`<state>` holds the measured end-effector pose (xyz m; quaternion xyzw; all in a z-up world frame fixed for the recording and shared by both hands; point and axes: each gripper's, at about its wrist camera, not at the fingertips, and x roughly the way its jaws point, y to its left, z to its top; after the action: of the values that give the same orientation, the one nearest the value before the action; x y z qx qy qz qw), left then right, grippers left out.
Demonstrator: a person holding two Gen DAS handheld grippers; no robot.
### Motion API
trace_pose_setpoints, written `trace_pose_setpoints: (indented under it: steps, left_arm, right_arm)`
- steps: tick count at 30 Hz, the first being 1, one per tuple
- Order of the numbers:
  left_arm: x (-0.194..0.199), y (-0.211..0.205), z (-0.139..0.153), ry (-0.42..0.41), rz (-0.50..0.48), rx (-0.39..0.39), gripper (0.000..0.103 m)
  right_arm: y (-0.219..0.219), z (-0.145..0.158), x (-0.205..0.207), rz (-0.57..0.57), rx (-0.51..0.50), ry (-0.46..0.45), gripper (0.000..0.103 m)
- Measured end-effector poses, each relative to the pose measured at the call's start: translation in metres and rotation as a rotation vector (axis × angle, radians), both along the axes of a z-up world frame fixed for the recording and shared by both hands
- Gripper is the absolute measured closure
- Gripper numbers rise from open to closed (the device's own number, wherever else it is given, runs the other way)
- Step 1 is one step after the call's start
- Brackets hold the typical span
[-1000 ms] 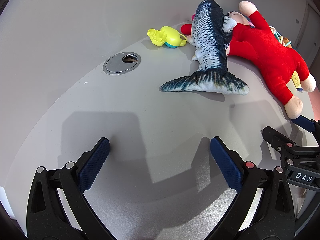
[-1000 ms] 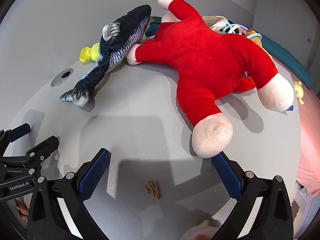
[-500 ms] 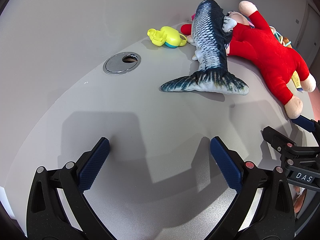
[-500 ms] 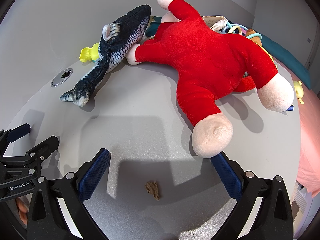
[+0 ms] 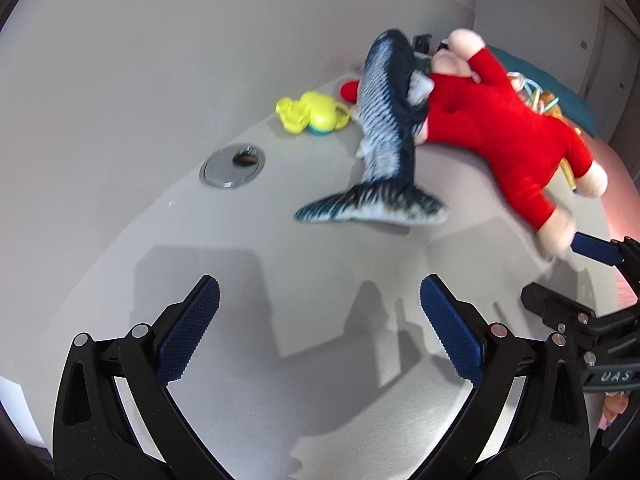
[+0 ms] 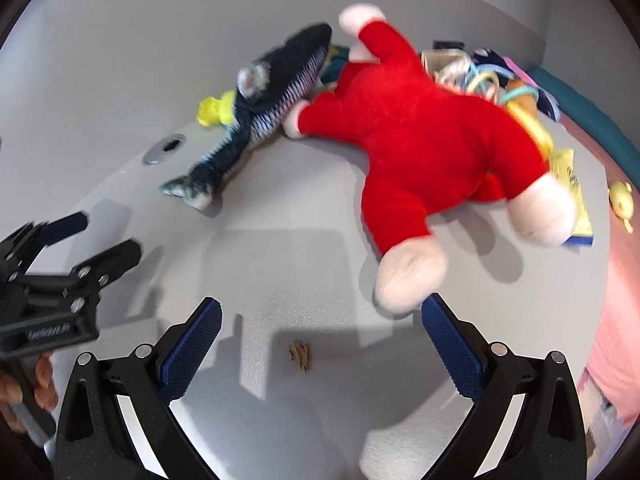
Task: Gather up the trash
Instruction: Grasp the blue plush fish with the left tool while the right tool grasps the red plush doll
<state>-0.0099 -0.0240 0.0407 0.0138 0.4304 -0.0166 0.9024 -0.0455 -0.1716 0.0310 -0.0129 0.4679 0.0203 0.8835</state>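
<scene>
Grey table [image 6: 280, 248]: matte top carrying everything you see; a round metal grommet [image 5: 233, 160] is set into it toward the far edge by the wall.
Scrap [image 6: 299, 355]: the small brown crumpled bit of trash lies on the table, between your right fingers and just ahead of them, touching neither.
Right gripper [image 6: 319, 334]: your fingers stand wide apart with nothing in them; the blue pads [image 6: 191, 354] flank the scrap.
Left gripper [image 5: 319, 330]: your fingers are spread just as wide, empty, over bare table; from the right wrist view it sits off to the left, a hand [image 6: 24, 390] on its handle.
Red doll [image 6: 416, 140]: sprawled face down, one pale foot [image 6: 410, 276] near your right gripper's outer finger; whether they touch is unclear.
Fish [image 5: 384, 136]: plush, lying along the table, head toward the wall, tail toward you, its side against the doll's arm.
Yellow toy [image 5: 310, 118]: just beside the fish, near the far edge.
Clutter [image 6: 476, 76]: coloured rings and cloth piled behind the doll; blurred, hard to sort out.
</scene>
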Motion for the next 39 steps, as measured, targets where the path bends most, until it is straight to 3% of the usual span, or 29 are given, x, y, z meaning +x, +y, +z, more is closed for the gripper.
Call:
trace_pose_setpoints:
  steps: [6, 9, 16, 25, 33, 39]
  left_arm:
    - [0.017, -0.017, 0.024, -0.026, -0.021, 0.002, 0.006]
    - [0.028, -0.021, 0.033, -0.026, -0.030, -0.007, 0.006]
    - [0.064, -0.031, 0.036, -0.013, -0.039, -0.039, 0.006]
    - [0.128, -0.043, 0.031, 0.010, -0.014, -0.066, 0.006]
    - [0.165, -0.050, 0.021, 0.035, -0.008, -0.067, 0.006]
    - [0.177, -0.051, 0.014, 0.054, -0.004, -0.063, 0.009]
  right_arm:
    - [-0.003, 0.045, -0.002, 0.094, 0.017, -0.039, 0.022]
    - [-0.004, 0.065, 0.003, 0.111, 0.023, -0.060, 0.023]
    - [-0.018, 0.094, 0.047, 0.117, -0.003, -0.091, 0.031]
    - [-0.043, 0.093, 0.128, 0.092, -0.022, -0.050, 0.047]
    - [-0.055, 0.073, 0.170, 0.091, 0.003, 0.025, 0.052]
    - [-0.057, 0.064, 0.183, 0.107, 0.050, 0.068, 0.073]
